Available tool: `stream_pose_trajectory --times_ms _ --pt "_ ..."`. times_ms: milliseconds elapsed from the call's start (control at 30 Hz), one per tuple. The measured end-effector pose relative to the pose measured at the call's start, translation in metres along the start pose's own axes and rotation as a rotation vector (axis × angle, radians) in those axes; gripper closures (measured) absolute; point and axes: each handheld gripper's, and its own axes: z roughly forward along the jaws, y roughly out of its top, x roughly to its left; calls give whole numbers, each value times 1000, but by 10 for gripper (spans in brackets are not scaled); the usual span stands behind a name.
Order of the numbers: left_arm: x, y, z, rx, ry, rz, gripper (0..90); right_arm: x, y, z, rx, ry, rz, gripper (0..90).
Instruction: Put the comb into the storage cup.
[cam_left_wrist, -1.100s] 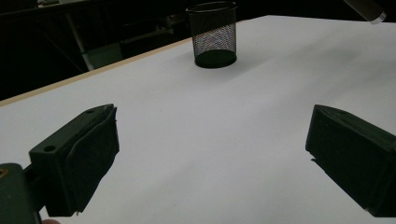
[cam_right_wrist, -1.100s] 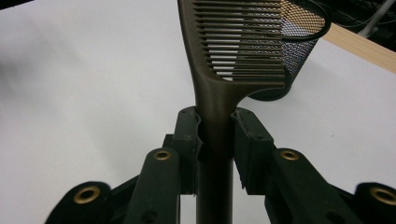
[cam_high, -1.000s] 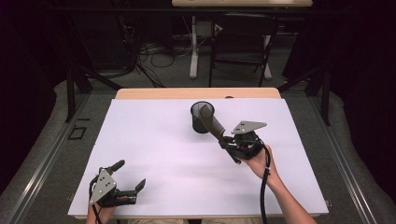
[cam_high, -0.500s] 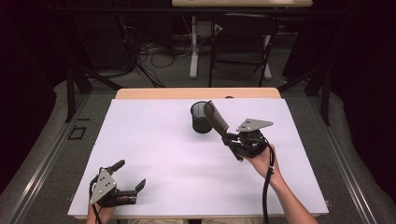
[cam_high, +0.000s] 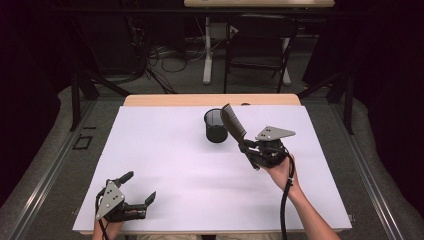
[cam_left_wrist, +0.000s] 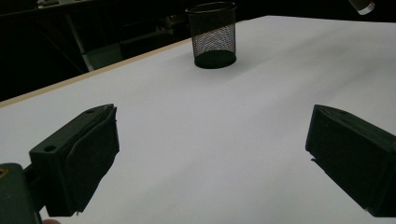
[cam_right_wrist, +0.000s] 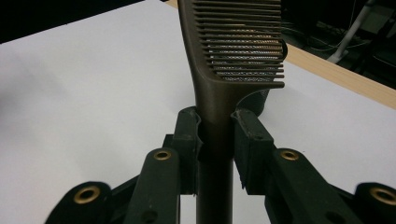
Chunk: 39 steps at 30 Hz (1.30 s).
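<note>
Nearest the person, the left gripper (cam_high: 136, 189) rests low at the near left corner of the desk (cam_high: 165, 150), held in the left hand (cam_high: 107, 227). Its jaws stand wide apart and released, with bare white surface between them in the left gripper view. Its grey three-cornered plate (cam_high: 111, 199) faces up.

Further in, on the right side, the right hand (cam_high: 281, 170) holds the right gripper (cam_high: 245, 148) raised above the desk, with its cable (cam_high: 284, 210) trailing back along the forearm. The jaws are clenched on the handle of a dark brown comb (cam_high: 233, 122). In the right gripper view the handle runs straight up between the two pads (cam_right_wrist: 187, 135), gripped on both sides, and the toothed part (cam_right_wrist: 243, 42) rises above them with the teeth pointing to the right of that view. From above, the comb slants up and away from the gripper toward the far left.

Beyond the comb stands a black wire-mesh cup (cam_high: 216, 125), upright on the desk at centre, toward the far edge. The comb's toothed end sits just beside the cup's right rim in the high view; whether they touch cannot be told. The mesh shows through the teeth in the right gripper view.

Past the desk's wooden far edge (cam_high: 210, 99), table legs (cam_high: 207, 50) and loose cables (cam_high: 165, 55) stand on the dim floor.
</note>
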Motion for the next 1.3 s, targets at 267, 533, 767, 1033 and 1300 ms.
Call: stream_pose_trajectory --times_ms 267,533,767,1033,1300 --pt "0 0 0 1 0 -1 29 -1 -2 6 -34 -18 -7 727" --pt "0 0 1 0 -2 -2 29 -2 -3 9 -62 -31 -13 728" --pt "0 0 1 1 0 2 29 -3 -4 13 -86 -49 -14 728" --pt "0 0 0 0 0 2 29 -2 -3 14 -111 -62 -20 727" --pt "0 0 1 1 0 1 29 -3 -3 16 -129 -74 -19 728"
